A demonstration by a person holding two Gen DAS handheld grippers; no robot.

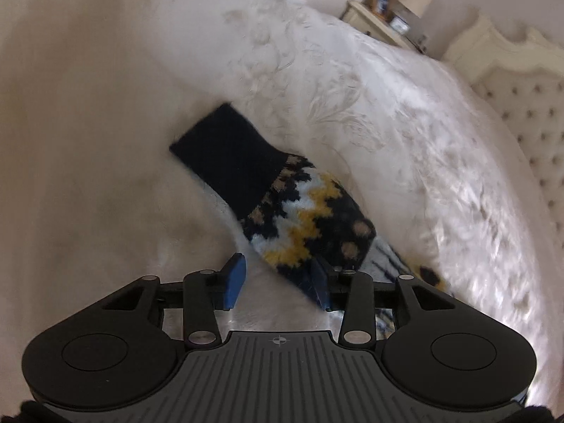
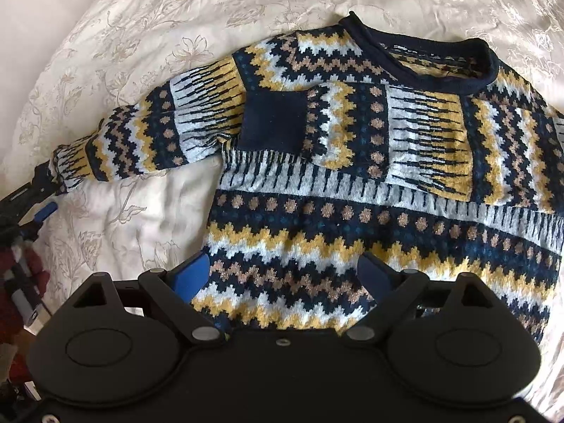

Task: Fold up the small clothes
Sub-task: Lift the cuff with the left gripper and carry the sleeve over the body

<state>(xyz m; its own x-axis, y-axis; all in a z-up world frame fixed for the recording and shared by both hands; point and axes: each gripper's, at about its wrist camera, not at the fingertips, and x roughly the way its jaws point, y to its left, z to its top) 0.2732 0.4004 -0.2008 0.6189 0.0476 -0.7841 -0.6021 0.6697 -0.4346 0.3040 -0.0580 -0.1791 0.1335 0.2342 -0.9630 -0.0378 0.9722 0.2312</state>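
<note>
The patterned sweater (image 2: 352,183) lies flat on the white bedspread (image 2: 123,53), collar away from the camera. 1 sleeve (image 2: 387,134) is already folded across the chest. The other sleeve (image 2: 148,130) lies stretched out to the side. The left gripper (image 1: 278,282) is partly open beside its cuff (image 1: 229,162) and holds nothing. The right gripper (image 2: 285,275) hovers wide open over the hem, empty. The body fold is not yet done.

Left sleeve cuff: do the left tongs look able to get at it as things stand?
Probably yes. The cuff lies flat on the bedspread just ahead of the open left tongs, nothing covering it.
</note>
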